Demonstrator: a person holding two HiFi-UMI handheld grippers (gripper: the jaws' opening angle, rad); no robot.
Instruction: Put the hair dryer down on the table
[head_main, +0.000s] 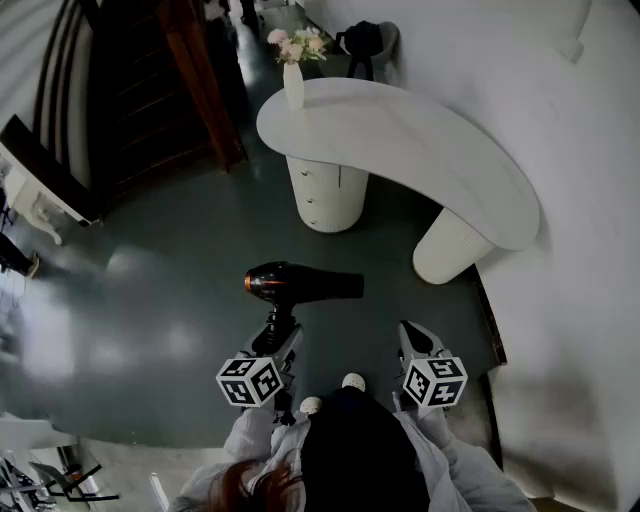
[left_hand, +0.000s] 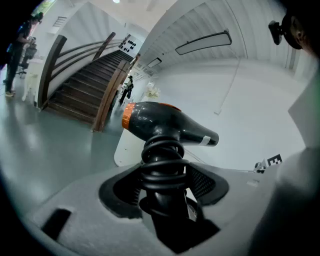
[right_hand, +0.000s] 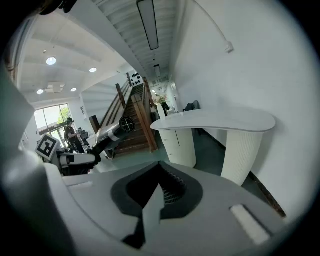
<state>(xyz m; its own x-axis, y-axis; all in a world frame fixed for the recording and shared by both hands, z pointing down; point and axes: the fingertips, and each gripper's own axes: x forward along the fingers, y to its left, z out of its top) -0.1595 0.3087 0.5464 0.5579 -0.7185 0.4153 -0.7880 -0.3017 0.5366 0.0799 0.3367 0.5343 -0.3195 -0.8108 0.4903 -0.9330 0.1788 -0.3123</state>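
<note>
A black hair dryer (head_main: 300, 284) with an orange back ring is held above the dark floor, nozzle pointing right. My left gripper (head_main: 278, 338) is shut on its handle, which has the cord coiled round it. In the left gripper view the hair dryer (left_hand: 165, 122) stands upright out of the left gripper (left_hand: 164, 175). My right gripper (head_main: 412, 338) hangs to its right, shut and empty. The white curved table (head_main: 400, 140) lies ahead, some way beyond both grippers. The right gripper view shows the right gripper (right_hand: 161, 172), the table (right_hand: 220, 120) and the hair dryer (right_hand: 112, 132) off to the left.
A white vase of flowers (head_main: 293, 80) stands on the table's far left end. A wooden staircase (head_main: 150, 90) rises at the left. Behind the table is a chair with a dark bag (head_main: 365, 40). A white wall (head_main: 580, 200) runs along the right.
</note>
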